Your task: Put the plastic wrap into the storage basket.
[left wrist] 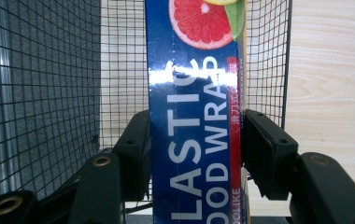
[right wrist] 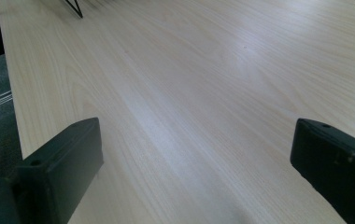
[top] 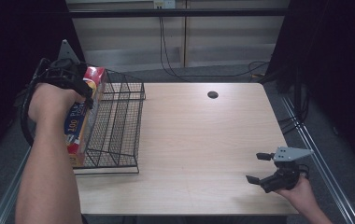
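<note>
I have the plastic wrap box (left wrist: 192,116) clamped across its narrow width in my left gripper (left wrist: 194,154), the pads pressing on both long faces, and I am carrying it at the left end of the wire basket (top: 117,126). From the high view the box (top: 83,119) hangs against the basket's left wall, long axis running along that wall; I judge it is at or just over the rim, though my hand hides whether it is inside the wire or outside it.

So the step in hand is placing the box into the basket. Next I need to bring it clear over the left rim, line it up with the basket's length, lower it to the mesh floor and only then let the jaws part.

The near mesh wall is the main thing to snag on. My right gripper (top: 265,168) rests at the tabletop's (top: 203,140) front right, jaws wide apart and empty, well apart from the work. A small dark hole (top: 212,94) sits towards the far edge.
</note>
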The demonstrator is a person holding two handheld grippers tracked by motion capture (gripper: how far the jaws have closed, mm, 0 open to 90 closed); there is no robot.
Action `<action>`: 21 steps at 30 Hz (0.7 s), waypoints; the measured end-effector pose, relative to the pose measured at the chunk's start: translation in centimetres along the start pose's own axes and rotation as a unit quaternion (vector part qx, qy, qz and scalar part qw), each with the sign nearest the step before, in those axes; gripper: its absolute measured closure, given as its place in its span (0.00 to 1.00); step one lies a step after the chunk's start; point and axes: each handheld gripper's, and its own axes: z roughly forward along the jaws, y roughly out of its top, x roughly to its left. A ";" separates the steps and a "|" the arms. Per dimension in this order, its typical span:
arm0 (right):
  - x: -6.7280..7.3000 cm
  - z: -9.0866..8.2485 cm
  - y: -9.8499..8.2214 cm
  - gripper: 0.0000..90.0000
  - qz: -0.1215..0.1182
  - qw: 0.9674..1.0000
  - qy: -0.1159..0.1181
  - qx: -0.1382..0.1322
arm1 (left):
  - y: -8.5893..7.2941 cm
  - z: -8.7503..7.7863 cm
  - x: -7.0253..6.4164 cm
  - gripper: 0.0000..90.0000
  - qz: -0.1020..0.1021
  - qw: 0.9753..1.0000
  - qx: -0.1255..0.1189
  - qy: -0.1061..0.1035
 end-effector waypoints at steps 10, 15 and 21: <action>0.0 0.1 0.0 0.03 0.001 1.000 0.000 0.002 | 0.0 -0.2 1.6 0.53 -0.005 1.000 0.001 0.006; 0.1 0.1 0.0 0.03 0.001 1.000 0.000 0.003 | -0.2 -0.1 2.3 0.53 -0.014 1.000 -0.004 0.011; 0.1 0.2 0.0 0.03 0.002 1.000 0.001 0.004 | -0.3 0.4 2.7 0.53 -0.014 1.000 0.000 0.012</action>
